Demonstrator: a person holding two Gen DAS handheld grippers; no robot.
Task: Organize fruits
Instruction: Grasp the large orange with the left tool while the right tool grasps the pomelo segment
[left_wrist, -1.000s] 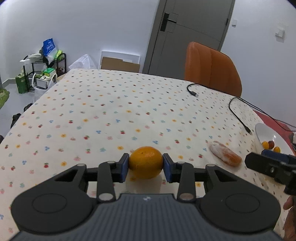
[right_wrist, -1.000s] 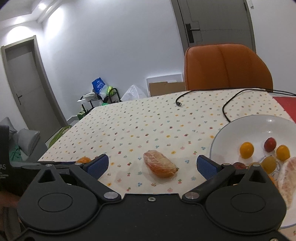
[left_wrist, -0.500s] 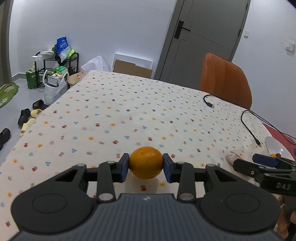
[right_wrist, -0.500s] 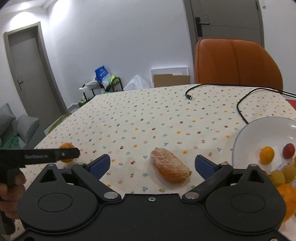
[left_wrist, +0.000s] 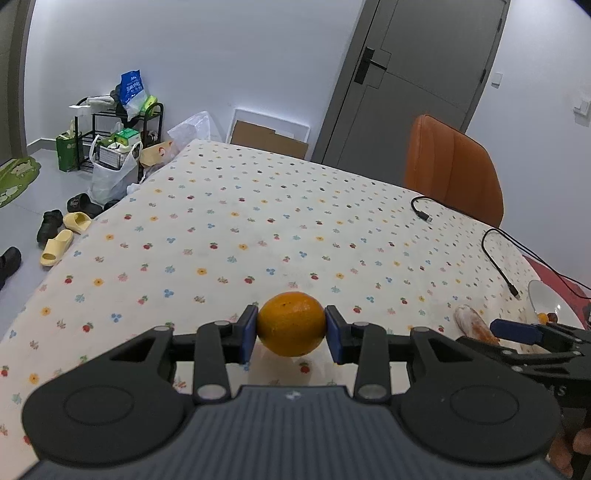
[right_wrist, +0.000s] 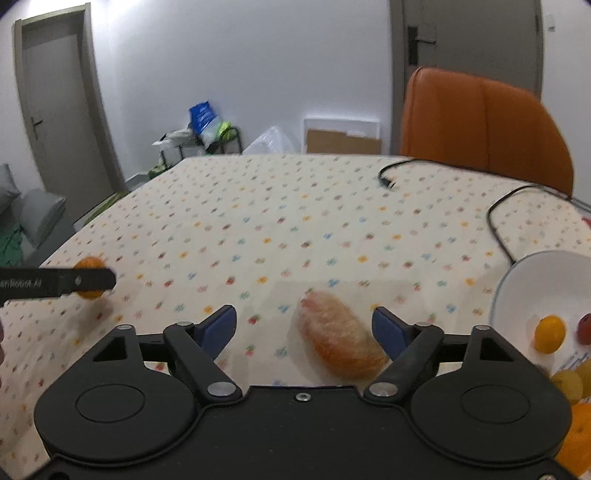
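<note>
Now | left tool (left_wrist: 291, 328) clamped on orange (left_wrist: 291, 324) | right tool (right_wrist: 304, 328) spread wide, empty

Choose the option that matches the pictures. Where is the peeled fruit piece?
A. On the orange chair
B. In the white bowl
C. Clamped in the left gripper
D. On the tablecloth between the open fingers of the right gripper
D: the peeled fruit piece lies on the tablecloth between the spread fingers of the right gripper, while the left gripper clamps the orange.
</note>
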